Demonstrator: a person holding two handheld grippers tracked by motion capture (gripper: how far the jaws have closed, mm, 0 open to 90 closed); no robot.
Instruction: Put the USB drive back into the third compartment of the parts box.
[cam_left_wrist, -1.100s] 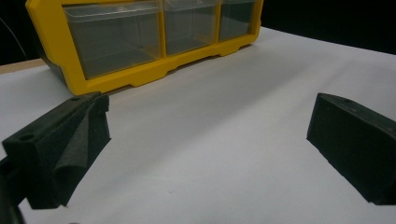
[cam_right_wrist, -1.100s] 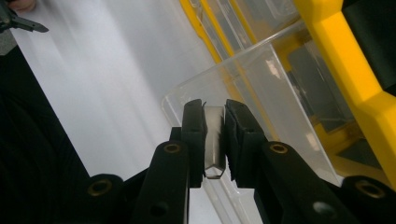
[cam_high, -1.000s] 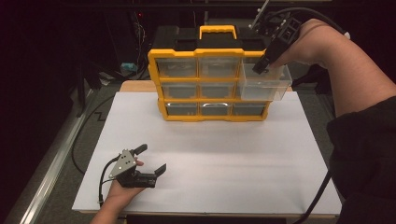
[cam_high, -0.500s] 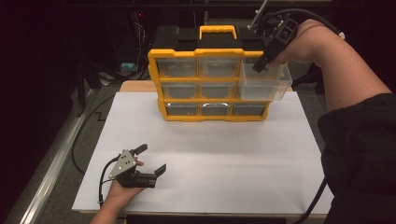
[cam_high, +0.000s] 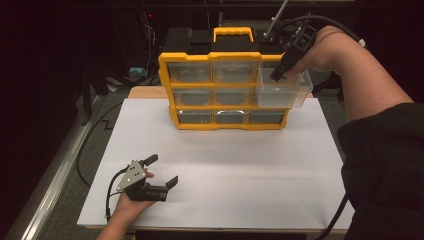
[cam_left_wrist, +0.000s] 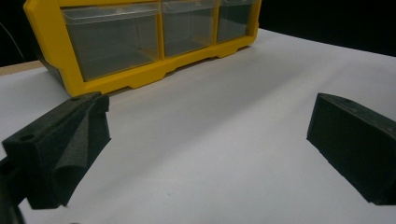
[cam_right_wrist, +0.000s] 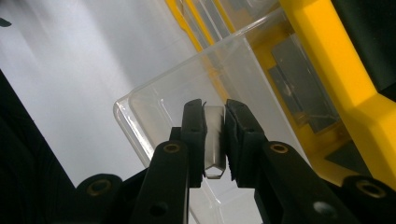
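Observation:
A yellow organizer (cam_high: 227, 56) with clear drawers stands at the back of the white mat. Its top right drawer (cam_high: 280, 94) is pulled out. My right gripper (cam_high: 276, 75) points down into that drawer from above. In the right gripper view it (cam_right_wrist: 215, 116) is shut on a small silvery metal piece (cam_right_wrist: 215, 140) over the clear drawer (cam_right_wrist: 154, 107). My left gripper (cam_high: 161, 172) lies near the mat's front left, held by a hand, with its jaws wide apart. The left gripper view shows it (cam_left_wrist: 205, 140) open over bare mat, facing the organizer's bottom row (cam_left_wrist: 140, 79).
The white mat (cam_high: 250, 165) covers the table between the organizer and the front edge. Cables and dark gear lie at the left of the table (cam_high: 100, 115). A black-sleeved arm (cam_high: 385, 150) comes in along the right side.
My right gripper has dipped slightly lower and leftward into the pulled-out drawer. The left gripper has stayed where it was.

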